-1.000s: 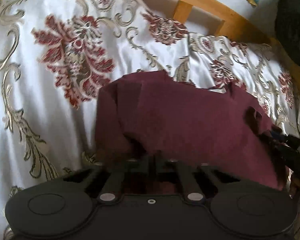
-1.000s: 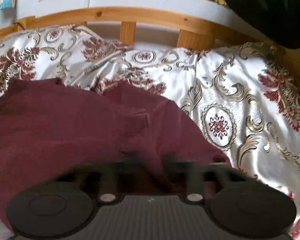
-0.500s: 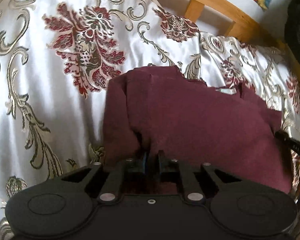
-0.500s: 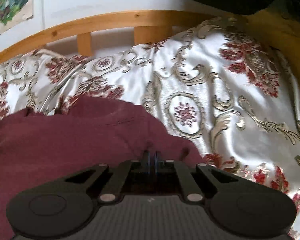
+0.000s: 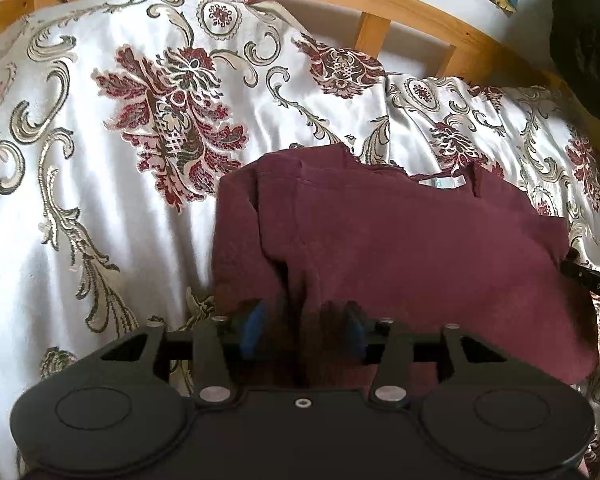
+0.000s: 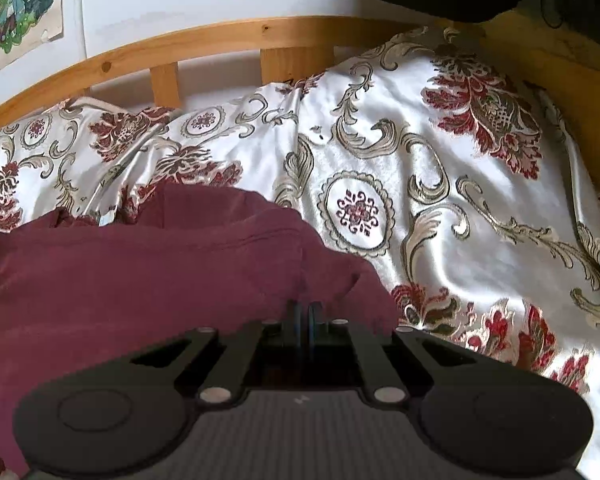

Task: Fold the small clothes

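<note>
Left tool (image 5: 303, 330): blue-padded fingers (image 5: 253, 326) are seen spread apart, with a ridge of the maroon garment (image 5: 400, 248) rising between them. The cloth is not pinched; the pads stand clear on either side of the fold.

Right tool (image 6: 305, 320): fingers are drawn almost together, only a thin slit left between the blue pads. Maroon cloth (image 6: 148, 276) is bunched right at the tips and appears to be nipped there, at the garment's near right corner.

Garment: laid on the bed, partly folded. In the left wrist view a doubled layer is seen along its left side, and a pale neck label (image 5: 442, 182) is exposed at the far edge. A seam line is noted running across the cloth in the right wrist view. A black tip of the right tool (image 5: 592, 282) is visible at the garment's right edge in the left wrist view.

Bedspread (image 5: 100, 184): shiny white satin with red floral and grey-gold scroll pattern, rumpled, under the garment on all sides.

Beyond: wooden bed rail (image 6: 204, 44) with upright slats is seen behind the bedspread; a white wall carries coloured pictures (image 6: 26, 12). A dark bulky object (image 5: 588, 36) is noted at far right; what it is cannot be told.
</note>
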The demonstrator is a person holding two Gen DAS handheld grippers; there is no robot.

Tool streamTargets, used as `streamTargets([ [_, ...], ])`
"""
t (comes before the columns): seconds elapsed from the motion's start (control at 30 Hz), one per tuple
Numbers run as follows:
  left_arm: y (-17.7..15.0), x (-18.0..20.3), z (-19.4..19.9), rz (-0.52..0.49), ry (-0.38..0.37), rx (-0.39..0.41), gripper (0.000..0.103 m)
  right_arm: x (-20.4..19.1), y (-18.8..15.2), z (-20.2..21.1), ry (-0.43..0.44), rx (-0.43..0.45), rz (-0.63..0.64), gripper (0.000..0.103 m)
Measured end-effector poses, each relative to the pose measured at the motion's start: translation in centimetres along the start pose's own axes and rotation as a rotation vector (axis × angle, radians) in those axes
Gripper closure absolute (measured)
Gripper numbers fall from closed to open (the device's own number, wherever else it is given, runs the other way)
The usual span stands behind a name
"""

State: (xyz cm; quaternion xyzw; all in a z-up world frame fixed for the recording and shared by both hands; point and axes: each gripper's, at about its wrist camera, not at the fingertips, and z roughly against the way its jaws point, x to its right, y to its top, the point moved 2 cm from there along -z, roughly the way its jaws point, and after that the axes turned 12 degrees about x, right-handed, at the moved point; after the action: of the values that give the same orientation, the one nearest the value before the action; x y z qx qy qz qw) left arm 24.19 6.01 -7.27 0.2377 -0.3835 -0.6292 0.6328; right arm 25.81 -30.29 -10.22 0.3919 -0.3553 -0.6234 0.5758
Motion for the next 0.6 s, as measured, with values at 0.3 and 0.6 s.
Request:
streamTargets([
  [0.3,-0.3,0.3,1.9,0.002,0.050,0.022,0.005,0.7,0.0,1.1,-0.017,0.010,-0.020,0.070],
  [0.6,-0.7,-0.3,4.9,0.078,0.093,0.057,0.001,-0.6,0.2,3.1,-0.037,0.055,0.047,0.010],
])
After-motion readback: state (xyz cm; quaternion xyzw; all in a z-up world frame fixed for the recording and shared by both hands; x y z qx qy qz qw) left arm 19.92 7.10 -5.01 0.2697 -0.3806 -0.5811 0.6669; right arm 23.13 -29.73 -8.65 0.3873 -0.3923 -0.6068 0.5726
